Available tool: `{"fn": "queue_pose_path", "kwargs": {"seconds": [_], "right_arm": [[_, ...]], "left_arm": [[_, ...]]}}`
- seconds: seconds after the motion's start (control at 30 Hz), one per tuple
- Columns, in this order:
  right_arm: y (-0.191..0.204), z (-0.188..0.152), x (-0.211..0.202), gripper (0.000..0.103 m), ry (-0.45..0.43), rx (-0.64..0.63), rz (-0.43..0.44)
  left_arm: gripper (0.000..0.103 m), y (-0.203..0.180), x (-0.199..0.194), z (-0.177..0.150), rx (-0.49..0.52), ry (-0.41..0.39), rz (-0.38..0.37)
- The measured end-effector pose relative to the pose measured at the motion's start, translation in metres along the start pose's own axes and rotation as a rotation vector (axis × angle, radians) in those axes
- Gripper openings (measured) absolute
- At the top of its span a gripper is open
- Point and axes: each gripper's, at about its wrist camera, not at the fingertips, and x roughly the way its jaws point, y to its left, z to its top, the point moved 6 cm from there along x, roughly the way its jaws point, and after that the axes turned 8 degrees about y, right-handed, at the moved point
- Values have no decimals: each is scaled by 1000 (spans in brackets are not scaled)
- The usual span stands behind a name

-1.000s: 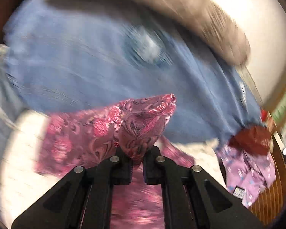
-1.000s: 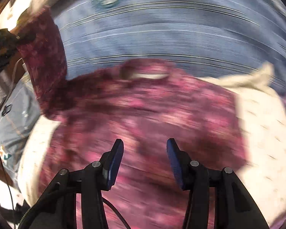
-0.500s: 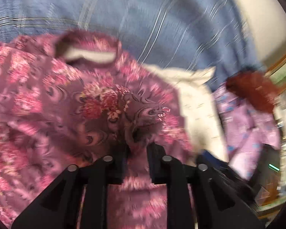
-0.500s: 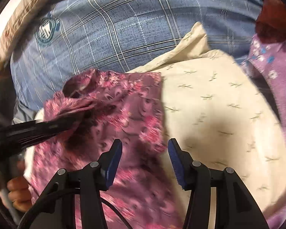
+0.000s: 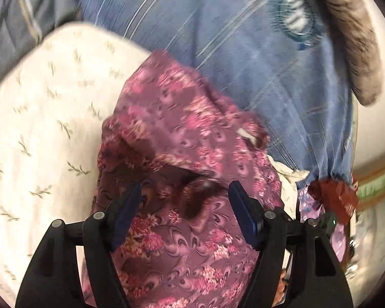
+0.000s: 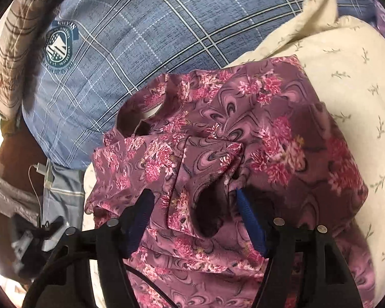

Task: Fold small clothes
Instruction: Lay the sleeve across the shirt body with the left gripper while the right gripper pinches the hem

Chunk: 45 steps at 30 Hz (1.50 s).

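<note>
1. The floral top lies on the cream pillow, straight ahead of and under both your tongs, with one layer already thrown across its body; that looks like a first fold laid flat.
2. Your right tongs stand wide and are opening; a sleeve cuff bulges up between the pads, which do not press on it, so you hold nothing there.
3. Your left tongs are also wide and opening, cloth beneath them but none pinched, which reads as a release.
4. Beyond the top, past your fingertips, the blue plaid bedding backs the pillow.
5. Right of the left tongs sits a lilac garment, probably waiting its turn.
</note>
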Motion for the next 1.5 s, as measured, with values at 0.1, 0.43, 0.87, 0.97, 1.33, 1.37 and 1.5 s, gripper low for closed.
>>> {"fn": "queue_pose_path", "kwargs": {"seconds": [0.1,0.43,0.87,0.97,1.33,1.37,1.5], "right_arm": [[-1,2,10,70,39,-7,-9],[26,20,12,6,-15,-170,-78],[17,34,-85,5,-233,-234,-95],[-22,23,-49,5,-185,-190,-192],[-62,8,-59,41,-129,-94,-117],[-66,12,-71,46,-166,-79,-96],[-70,19,-84,53,-182,-44,-56]], "left_arm": [[70,3,22,6,-37,11,27],[3,6,45,42,-133,6,95],[4,-60,-17,-38,75,-149,125],[4,-32,40,-60,30,1,180],[28,0,-22,-86,76,17,21],[30,4,-37,-85,80,-12,20],[48,4,-60,-54,93,-89,64]]}}
